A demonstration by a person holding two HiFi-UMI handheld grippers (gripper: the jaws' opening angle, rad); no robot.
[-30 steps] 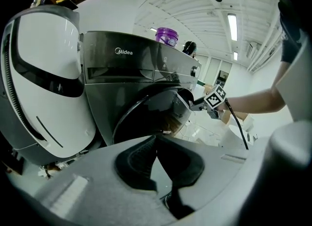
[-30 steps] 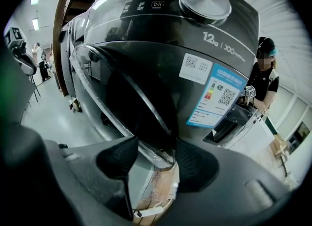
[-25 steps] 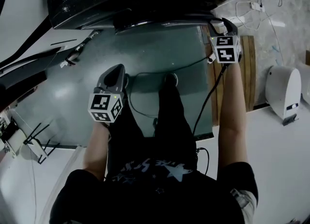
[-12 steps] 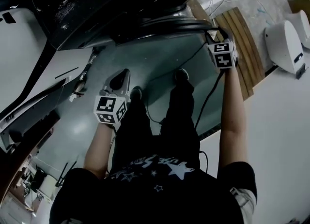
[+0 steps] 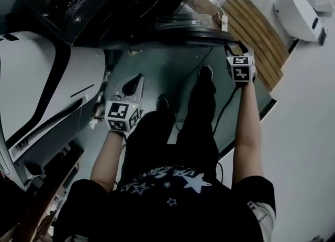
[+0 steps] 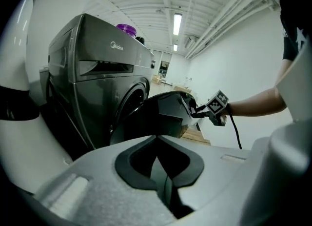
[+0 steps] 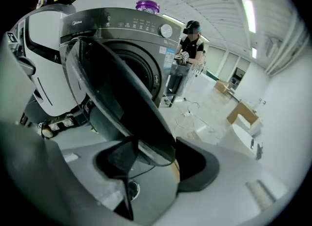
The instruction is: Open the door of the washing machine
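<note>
The right tool (image 7: 151,157) is clenched on the free rim of the door (image 7: 122,98), which runs down between its two jaws. The left tool (image 6: 163,171) hangs lower at the person's side, jaws pressed together with nothing between them.

The door stands swung well out from the front of the washing machine (image 7: 131,30). It is upright on its edge, with its free rim pointing away from the drum opening and toward the person. The round opening (image 7: 139,71) behind it is uncovered.

In the head view the door shows only as a dark arc seen from above. The hinge side is hidden behind the door's own panel. A purple object (image 7: 147,6) sits on top of the machine, too small to identify. Another person (image 7: 192,42) stands beyond.
</note>
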